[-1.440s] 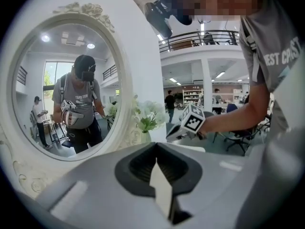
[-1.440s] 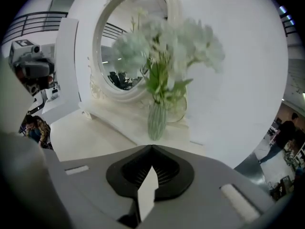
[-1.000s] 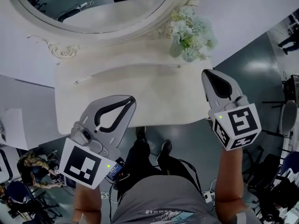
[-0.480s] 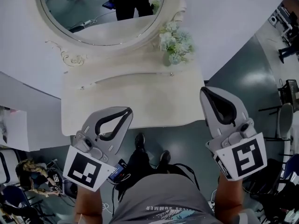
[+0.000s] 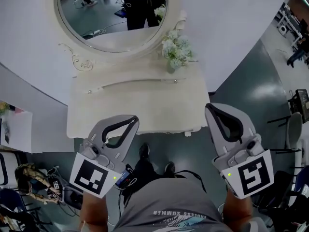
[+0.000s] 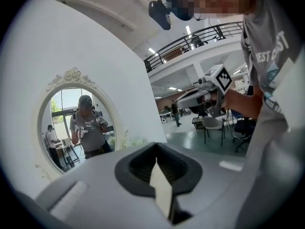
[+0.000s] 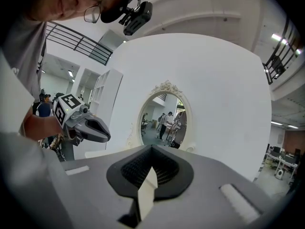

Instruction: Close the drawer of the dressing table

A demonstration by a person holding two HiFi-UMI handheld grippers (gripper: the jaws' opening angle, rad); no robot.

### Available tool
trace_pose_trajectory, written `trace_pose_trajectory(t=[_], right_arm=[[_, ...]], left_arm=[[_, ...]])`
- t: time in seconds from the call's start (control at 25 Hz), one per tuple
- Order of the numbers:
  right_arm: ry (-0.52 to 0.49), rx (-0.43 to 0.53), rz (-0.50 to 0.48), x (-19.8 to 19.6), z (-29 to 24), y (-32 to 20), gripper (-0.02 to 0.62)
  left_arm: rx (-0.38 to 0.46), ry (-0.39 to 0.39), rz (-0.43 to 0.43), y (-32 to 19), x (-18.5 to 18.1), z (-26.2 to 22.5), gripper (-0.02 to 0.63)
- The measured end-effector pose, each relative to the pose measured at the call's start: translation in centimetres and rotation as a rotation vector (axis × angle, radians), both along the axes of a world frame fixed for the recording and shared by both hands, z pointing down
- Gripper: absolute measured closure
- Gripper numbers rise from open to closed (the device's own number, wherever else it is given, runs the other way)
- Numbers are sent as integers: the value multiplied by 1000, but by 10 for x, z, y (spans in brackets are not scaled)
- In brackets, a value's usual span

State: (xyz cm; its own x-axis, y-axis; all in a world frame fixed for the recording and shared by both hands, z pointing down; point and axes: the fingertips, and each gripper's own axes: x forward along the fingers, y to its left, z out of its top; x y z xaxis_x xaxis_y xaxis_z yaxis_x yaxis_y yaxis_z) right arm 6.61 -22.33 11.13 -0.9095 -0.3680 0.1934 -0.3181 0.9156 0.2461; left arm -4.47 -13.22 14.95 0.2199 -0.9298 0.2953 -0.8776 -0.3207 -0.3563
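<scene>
Drawer: not seen from above; it should sit under front edge of tabletop [image 5: 145, 108] of dressing table. Nothing sticks out past that edge, so I judge drawer already in, or nearly. Front edge runs left to right before you; push would go away from you, toward mirror [image 5: 111, 13]. Your left gripper [image 5: 128, 123] is nearer, tip over front edge toward left corner, jaws together, empty. Right gripper [image 5: 212, 111] beside right front corner, jaws together also, holding nothing.
</scene>
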Motion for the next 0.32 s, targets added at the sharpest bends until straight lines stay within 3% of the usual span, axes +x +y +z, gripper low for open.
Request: trace_pose_trajectory(t=[0.32], right_arm=[[-8, 19, -6, 51, -14, 29, 597]], left_arm=[[21, -18, -7, 28, 47, -15, 604]])
